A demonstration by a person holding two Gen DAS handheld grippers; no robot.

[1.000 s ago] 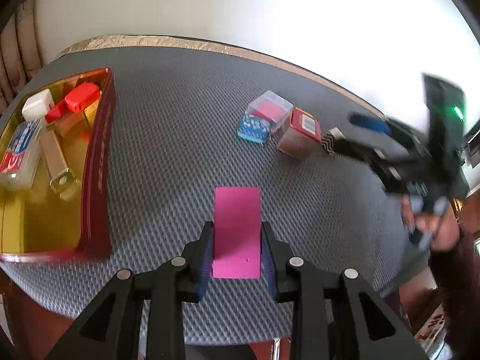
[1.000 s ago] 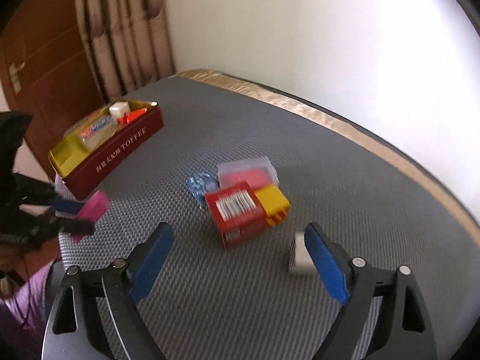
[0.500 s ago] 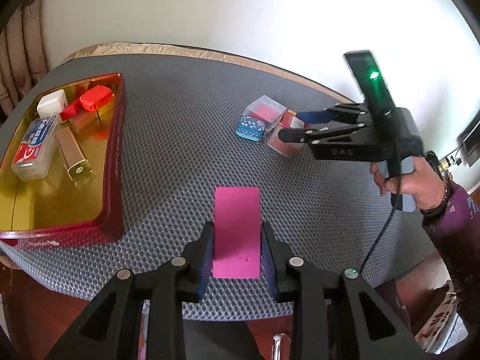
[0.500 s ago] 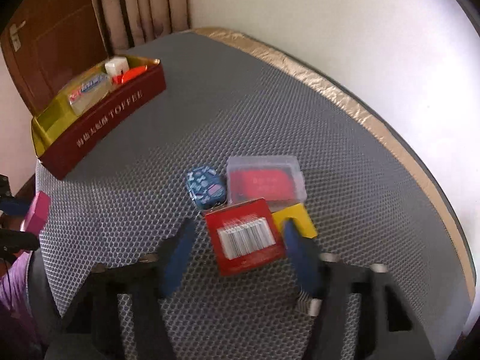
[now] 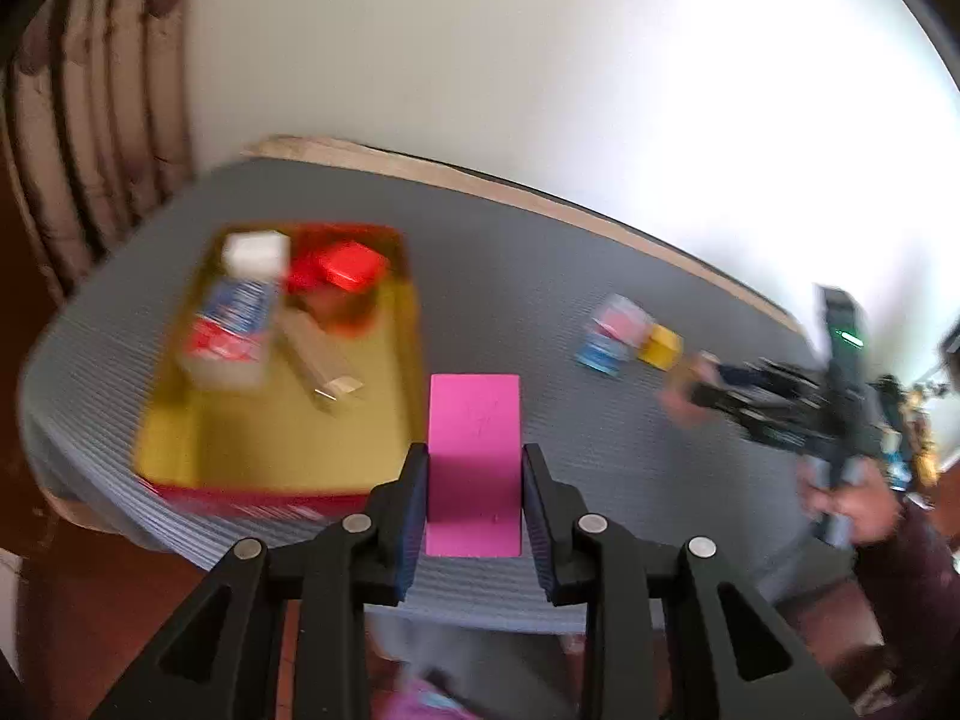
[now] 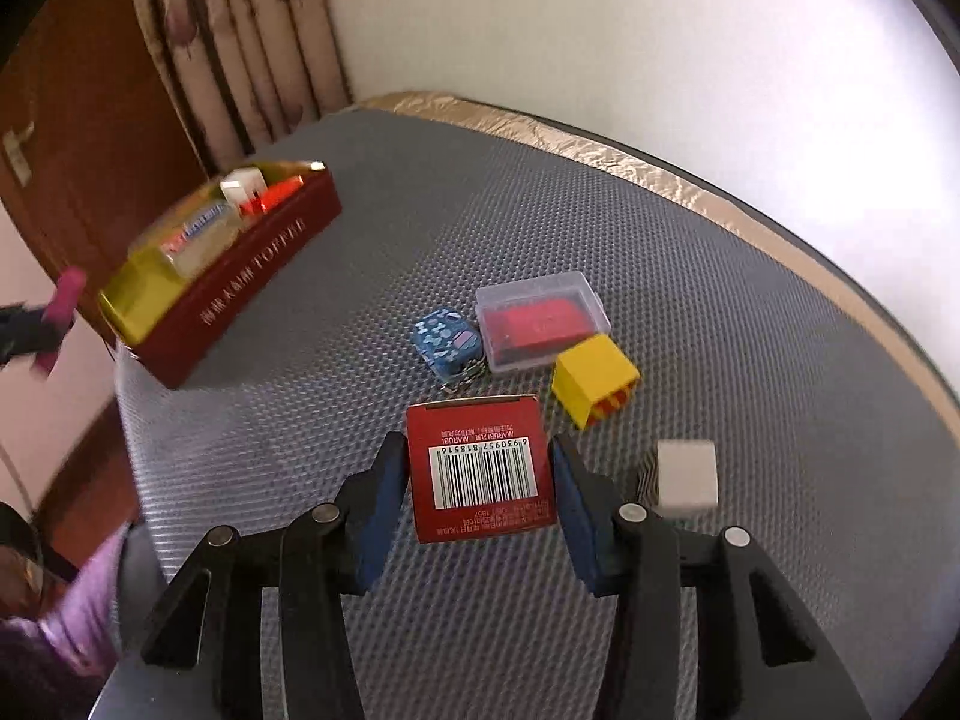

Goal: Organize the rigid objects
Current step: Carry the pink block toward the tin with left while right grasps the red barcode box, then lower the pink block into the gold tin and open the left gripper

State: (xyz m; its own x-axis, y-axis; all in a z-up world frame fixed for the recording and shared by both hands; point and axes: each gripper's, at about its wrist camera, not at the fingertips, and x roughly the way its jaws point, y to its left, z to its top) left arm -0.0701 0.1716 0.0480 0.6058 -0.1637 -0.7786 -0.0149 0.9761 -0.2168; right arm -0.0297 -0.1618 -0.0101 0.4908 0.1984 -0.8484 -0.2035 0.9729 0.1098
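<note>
The left claw [image 5: 474, 498] is clamped on a pink card [image 5: 474, 456], held beside the red tin [image 5: 282, 360]. The right claw [image 6: 474, 480] grips a red box [image 6: 480, 468] between its pads, near the yellow block [image 6: 591, 378] on the grey surface [image 6: 720, 312].

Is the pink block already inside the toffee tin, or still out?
Out. The pink block sits clamped in the left claw, above the mat beside the toffee tin, not among the items in it.
</note>
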